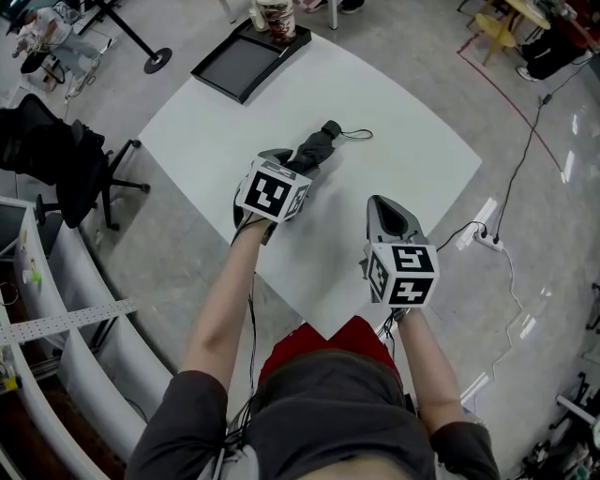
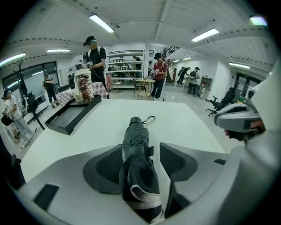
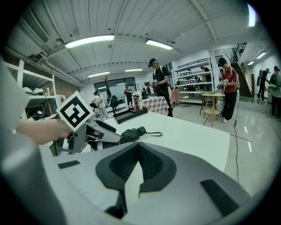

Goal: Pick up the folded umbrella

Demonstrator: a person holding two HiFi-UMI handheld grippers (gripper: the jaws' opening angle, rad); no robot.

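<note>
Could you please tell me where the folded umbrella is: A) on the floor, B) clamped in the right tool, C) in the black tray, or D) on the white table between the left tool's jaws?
D: the folded umbrella lies on the white table, between the parted jaws of the left tool.

- The folded umbrella [image 1: 319, 146] lies mid-worktop [image 1: 412, 141], its near end between the left gripper's [image 1: 284, 161] jaws.
- The right gripper [image 1: 388, 208] is further right, nearer the person.
- A tray [image 1: 234, 66] sits at the far corner, with a cup [image 1: 275, 19] at its back.
</note>
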